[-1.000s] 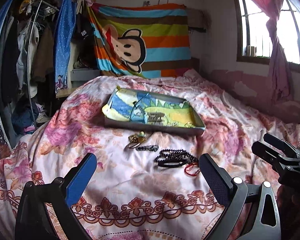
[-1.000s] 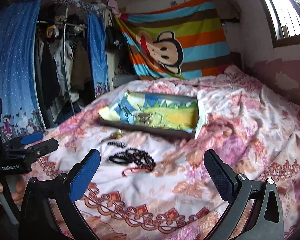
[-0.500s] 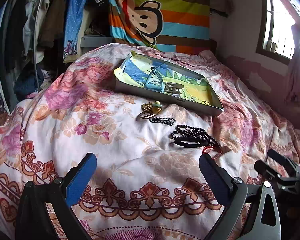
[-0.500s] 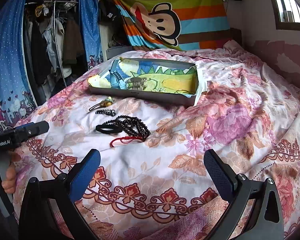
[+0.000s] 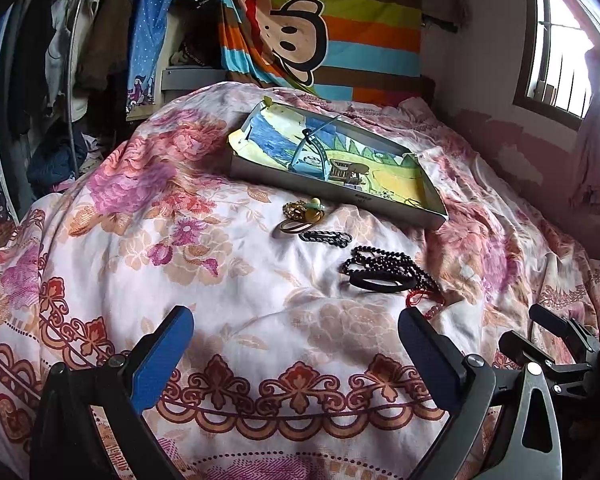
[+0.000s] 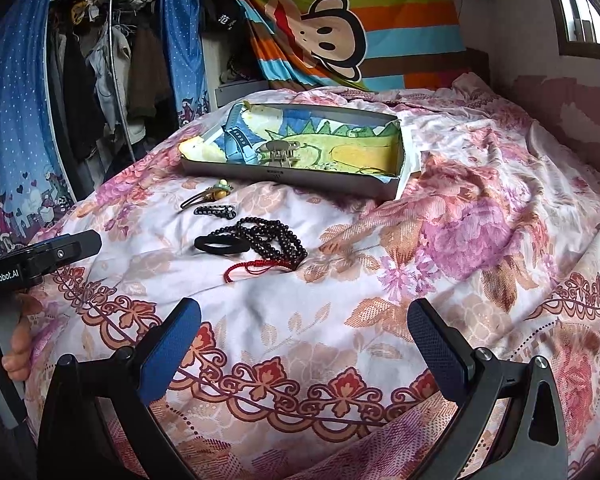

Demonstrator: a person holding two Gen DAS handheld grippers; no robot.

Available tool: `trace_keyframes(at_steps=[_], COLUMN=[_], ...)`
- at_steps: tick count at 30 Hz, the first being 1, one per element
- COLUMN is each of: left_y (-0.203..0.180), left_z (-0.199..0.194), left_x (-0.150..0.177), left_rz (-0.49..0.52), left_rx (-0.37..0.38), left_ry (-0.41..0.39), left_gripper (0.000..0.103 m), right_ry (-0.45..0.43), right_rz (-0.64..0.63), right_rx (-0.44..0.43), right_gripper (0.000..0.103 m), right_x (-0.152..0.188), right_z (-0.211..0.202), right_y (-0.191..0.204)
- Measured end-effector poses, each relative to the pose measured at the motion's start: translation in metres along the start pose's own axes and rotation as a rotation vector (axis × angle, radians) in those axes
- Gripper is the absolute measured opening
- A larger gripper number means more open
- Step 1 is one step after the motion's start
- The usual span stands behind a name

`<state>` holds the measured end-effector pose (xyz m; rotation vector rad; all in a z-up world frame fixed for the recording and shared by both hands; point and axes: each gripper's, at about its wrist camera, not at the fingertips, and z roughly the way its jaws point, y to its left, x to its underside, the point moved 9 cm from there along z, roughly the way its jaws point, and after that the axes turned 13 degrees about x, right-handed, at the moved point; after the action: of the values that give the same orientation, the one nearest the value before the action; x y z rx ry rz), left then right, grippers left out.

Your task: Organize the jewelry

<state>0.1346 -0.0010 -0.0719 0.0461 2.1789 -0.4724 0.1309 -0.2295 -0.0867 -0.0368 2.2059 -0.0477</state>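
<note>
Left tongs [image 5: 296, 356]: jaws wide, nothing between them, hovering over the bedspread [image 5: 228, 320] short of the jewelry.
Right tongs [image 6: 304, 344]: jaws wide too, holding nothing; the left tool shows at 9 o'clock in the right wrist view, with fingers [image 6: 18, 344] of a hand on its grip.
Nearest pieces: black hair tie [image 6: 220, 245] and black bead necklace [image 6: 272, 236] touching each other, at 12 o'clock from the left tongs and 11 o'clock from the right; a red cord [image 6: 256, 268] lies tangled against the beads.
Further out: small black chain clip [image 5: 326, 237], then a gold hair clip [image 5: 300, 216] with a pale bead, just beside each other.
Tray [image 6: 292, 178]: beyond the loose pieces at 12 o'clock, lined with a picture; a blue watch strap [image 6: 240, 140] and a claw clip [image 6: 278, 152] already lie in it.
Stage: likely the approach to a first loose piece; four or so are left on the bed.
Risk, tangle: lifting the necklace may drag the red cord or hair tie along, then drop them short of the tray.
Risk, soft bed: pressing down could pinch fabric with the piece, or sink a thin clip into a fold.
Risk, tray: it sits tilted on the hump, so a nudge may slide it.
</note>
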Motion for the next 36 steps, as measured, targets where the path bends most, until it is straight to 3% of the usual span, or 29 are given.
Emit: trace_keyframes(at_steps=[5, 16, 18, 21, 25, 27, 33, 36], left_y=[-0.004, -0.006, -0.009, -0.015, -0.022, -0.026, -0.021, -0.019], left_z=[0.014, 0.066, 0.074, 0.087, 0.102, 0.108, 0.129, 0.134], left_x=[-0.003, -0.026, -0.027, -0.027, -0.025, -0.022, -0.004, -0.002], left_rz=[-0.009, -0.112, -0.142, -0.168, -0.174, -0.175, -0.21, -0.217], left_rx=[0.061, 0.303, 0.357, 0.413, 0.457, 0.467, 0.427, 0.421], left_ry=[0.041, 0.155, 0.18, 0.219, 0.268, 0.295, 0.39, 0.401], left_gripper=[0.103, 0.098, 0.09, 0.078, 0.064, 0.053, 0.038, 0.038], right_ry=[0.026, 0.046, 0.063, 0.105, 0.133, 0.136, 0.209, 0.226], right_rz=[-0.005, -0.126, -0.128, -0.126, -0.126, -0.144, -0.218, -0.22], right_rx=[-0.033, -0.163, -0.187, -0.214, -0.248, -0.269, -0.264, -0.261], right_gripper=[0.102, 0.101, 0.098, 0.073, 0.06, 0.059, 0.059, 0.059], right_x=[-0.002, -0.026, -0.028, -0.026, -0.023, -0.023, -0.01, -0.008], right_z=[0.005, 0.023, 0.029, 0.041, 0.051, 0.053, 0.065, 0.067], right_y=[0.001, 0.012, 0.014, 0.018, 0.028, 0.036, 0.052, 0.051])
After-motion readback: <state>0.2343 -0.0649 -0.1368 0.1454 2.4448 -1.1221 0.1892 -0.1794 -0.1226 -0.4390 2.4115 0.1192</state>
